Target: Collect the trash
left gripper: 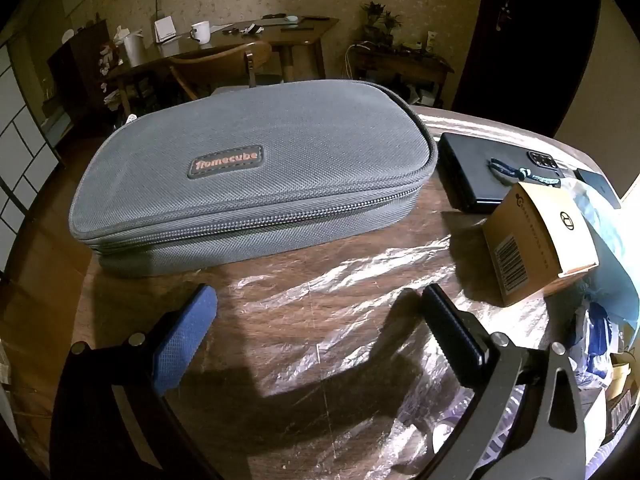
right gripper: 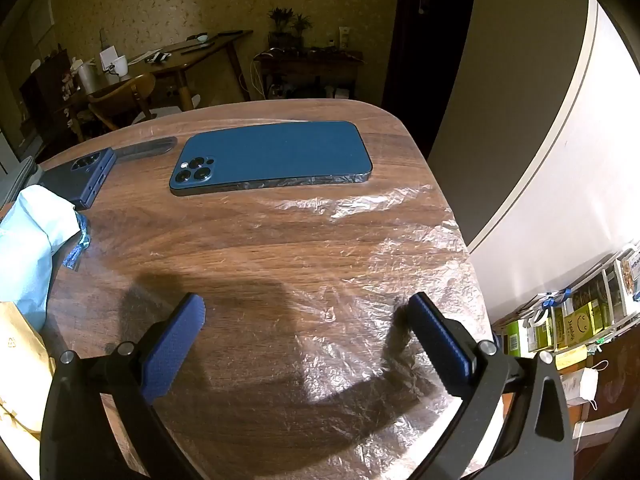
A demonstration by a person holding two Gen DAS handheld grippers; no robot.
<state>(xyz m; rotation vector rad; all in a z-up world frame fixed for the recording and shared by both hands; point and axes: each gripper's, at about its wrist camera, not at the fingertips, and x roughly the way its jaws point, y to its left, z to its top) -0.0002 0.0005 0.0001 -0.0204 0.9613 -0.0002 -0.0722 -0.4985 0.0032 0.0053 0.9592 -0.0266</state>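
My left gripper (left gripper: pixel 320 304) is open and empty above a wooden table (left gripper: pixel 360 224) covered with clear crinkled plastic film (left gripper: pixel 340 320). A small cardboard box (left gripper: pixel 536 240) with a barcode lies to its right, beside a light blue crumpled bag (left gripper: pixel 608 248) with wrappers (left gripper: pixel 596 344) under it. My right gripper (right gripper: pixel 308 316) is open and empty over the film (right gripper: pixel 380 320). The light blue bag (right gripper: pixel 28 240) and a brown paper piece (right gripper: pixel 20 360) show at that view's left edge.
A grey zipped case (left gripper: pixel 248 176) lies ahead of the left gripper. A black case with a phone on it (left gripper: pixel 488 168) lies right of it. A blue phone (right gripper: pixel 272 156) lies face down ahead of the right gripper, a dark phone (right gripper: pixel 80 178) to its left. The table edge (right gripper: pixel 460 216) drops off at right.
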